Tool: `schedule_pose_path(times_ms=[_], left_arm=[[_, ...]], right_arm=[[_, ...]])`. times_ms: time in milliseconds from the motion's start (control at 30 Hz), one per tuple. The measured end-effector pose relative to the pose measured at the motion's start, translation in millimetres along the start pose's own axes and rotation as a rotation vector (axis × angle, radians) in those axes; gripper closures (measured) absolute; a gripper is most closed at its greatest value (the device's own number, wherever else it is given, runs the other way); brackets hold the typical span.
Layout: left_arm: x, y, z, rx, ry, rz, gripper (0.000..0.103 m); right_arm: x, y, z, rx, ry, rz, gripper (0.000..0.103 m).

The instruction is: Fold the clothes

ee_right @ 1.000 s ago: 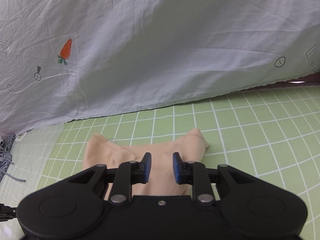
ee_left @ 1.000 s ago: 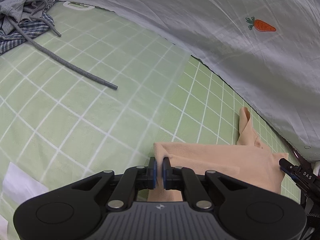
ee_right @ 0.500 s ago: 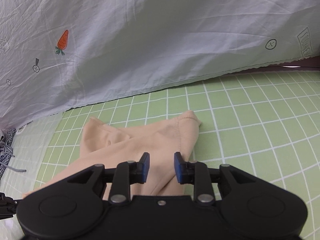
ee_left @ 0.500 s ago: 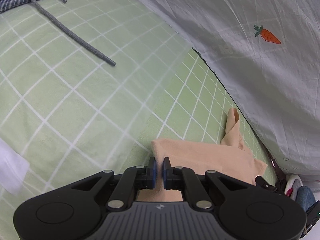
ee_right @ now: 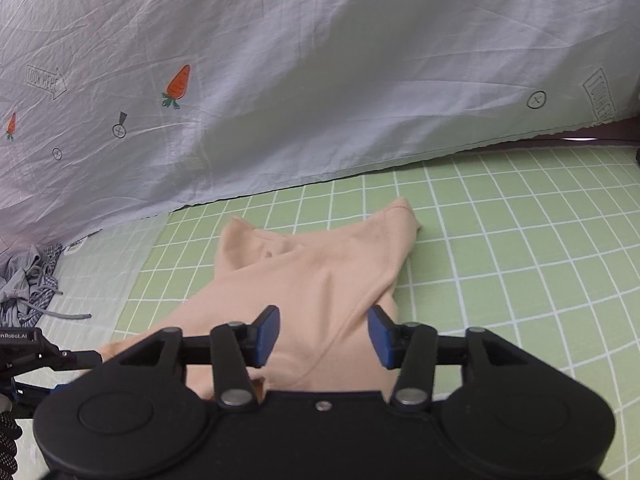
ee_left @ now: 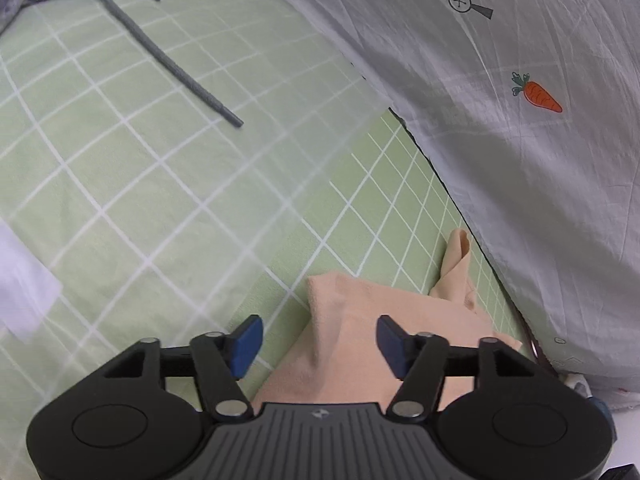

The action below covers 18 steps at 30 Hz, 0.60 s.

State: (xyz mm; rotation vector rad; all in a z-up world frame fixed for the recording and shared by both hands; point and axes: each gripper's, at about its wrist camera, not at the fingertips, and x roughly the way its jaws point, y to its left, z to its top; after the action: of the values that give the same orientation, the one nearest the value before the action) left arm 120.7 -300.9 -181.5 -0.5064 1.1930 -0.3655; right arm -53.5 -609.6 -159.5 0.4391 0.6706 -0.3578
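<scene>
A peach-coloured garment (ee_left: 360, 344) lies partly folded on the green checked sheet (ee_left: 160, 200). In the left wrist view its near corner sits between the fingers of my left gripper (ee_left: 319, 340), which stands wide open just above it. The same garment (ee_right: 320, 276) fills the middle of the right wrist view, one sleeve folded across toward the right. My right gripper (ee_right: 323, 334) is open over its near edge, nothing pinched. The left gripper's body (ee_right: 24, 356) shows at the left edge of the right wrist view.
A white quilt with carrot prints (ee_right: 280, 80) rises behind the garment like a wall. A heap of grey and checked clothes (ee_right: 28, 280) with a long grey drawstring (ee_left: 180, 72) lies far left. A white cloth patch (ee_left: 20, 288) is at the left edge.
My left gripper was shut on the garment's corner and has opened wide, letting it go. The right gripper's fingers have spread further apart. The garment now lies lower and flatter.
</scene>
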Motion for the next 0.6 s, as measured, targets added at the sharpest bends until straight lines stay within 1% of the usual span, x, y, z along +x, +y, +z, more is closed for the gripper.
schedule_pose_path(times_ms=[33, 67, 100, 133, 167, 233, 367, 467, 533, 567, 600], left_arm=[[-4.6, -0.9, 0.0, 0.022, -0.027, 0.033, 0.017], [-8.9, -1.2, -0.6, 0.042, -0.049, 0.059, 0.015], [-12.8, -1.3, -1.5, 0.062, -0.066, 0.085, 0.014], [-16.2, -0.5, -3.0, 0.082, -0.075, 0.105, 0.009], [-19.7, 1.1, -4.7, 0.102, -0.081, 0.122, 0.007], [-27.2, 5.4, -8.4, 0.137, -0.092, 0.155, 0.007], [-45.9, 22.8, -18.8, 0.162, -0.105, 0.199, 0.007], [-55.7, 40.2, -27.3, 0.153, -0.09, 0.211, 0.007], [-59.2, 51.4, -31.8, 0.147, -0.076, 0.213, 0.007], [-58.6, 55.5, -32.5, 0.144, -0.067, 0.216, 0.007], [-57.6, 58.3, -32.5, 0.146, -0.06, 0.222, 0.007]], right_arm=[[3.4, 7.1, 0.7, -0.01, -0.004, 0.014, 0.023], [7.5, 14.8, 1.2, -0.023, 0.003, 0.036, 0.017], [11.9, 22.7, 1.6, -0.037, 0.013, 0.061, 0.016], [17.3, 31.3, 0.9, -0.055, 0.035, 0.085, 0.014], [23.2, 40.1, -0.2, -0.073, 0.06, 0.108, 0.001], [32.4, 56.5, -3.9, -0.112, 0.095, 0.138, 0.0], [41.6, 84.0, -15.9, -0.195, 0.099, 0.142, 0.0], [48.4, 104.7, -24.9, -0.258, 0.102, 0.144, 0.0], [50.4, 117.2, -31.3, -0.304, 0.094, 0.136, 0.005], [49.2, 122.6, -34.2, -0.338, 0.085, 0.125, 0.015], [50.2, 127.7, -36.8, -0.37, 0.092, 0.106, 0.033]])
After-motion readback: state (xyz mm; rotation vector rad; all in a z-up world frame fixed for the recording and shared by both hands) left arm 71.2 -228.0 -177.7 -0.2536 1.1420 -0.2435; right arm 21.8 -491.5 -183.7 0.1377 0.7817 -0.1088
